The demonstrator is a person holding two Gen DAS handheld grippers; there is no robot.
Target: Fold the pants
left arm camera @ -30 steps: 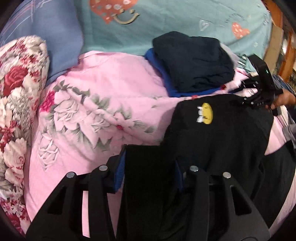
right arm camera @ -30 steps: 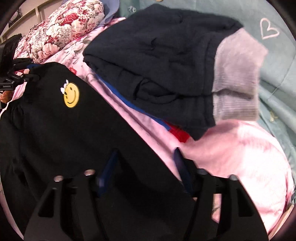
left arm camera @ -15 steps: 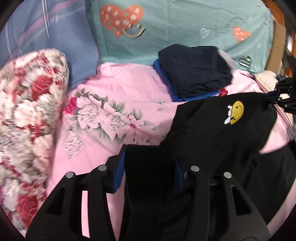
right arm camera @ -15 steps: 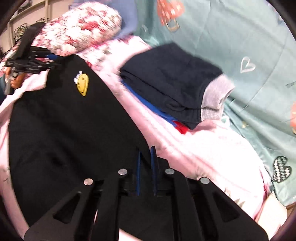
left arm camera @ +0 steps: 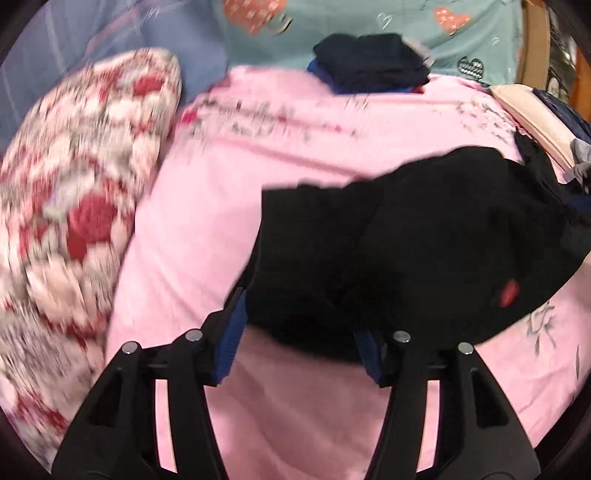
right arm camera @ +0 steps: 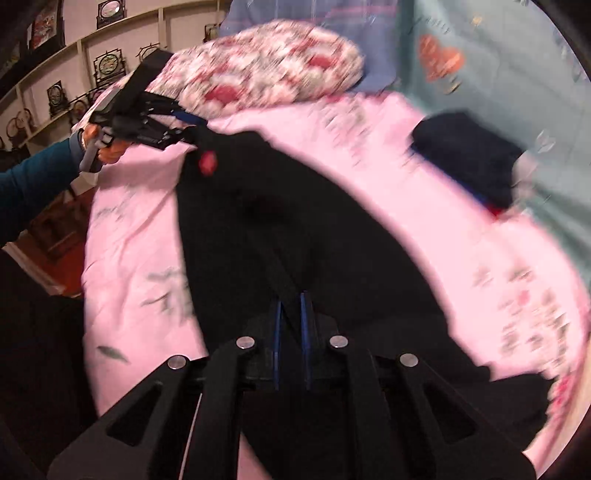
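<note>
The black pants [left arm camera: 424, 243] lie on the pink floral bedspread [left arm camera: 207, 229], with a small red tag showing [left arm camera: 509, 291]. My left gripper [left arm camera: 301, 339] is open, its blue-padded jaws wide apart around the near edge of the pants. In the right wrist view my right gripper [right arm camera: 291, 325] is shut on a fold of the black pants [right arm camera: 295, 229]. The left gripper [right arm camera: 147, 118] shows there at the pants' far corner, held by a hand in a teal sleeve.
A red floral pillow [left arm camera: 74, 206] lies at the left. A folded stack of dark clothes [left arm camera: 373, 62] sits at the far side on a teal heart-print sheet [left arm camera: 406, 22]. Wall shelves with ornaments [right arm camera: 59, 88] stand beyond the bed.
Both grippers have pulled back and the pants have been turned over: the yellow smiley patch is gone and a red tag shows. The right gripper closed on the fabric. The left jaws stay wide.
</note>
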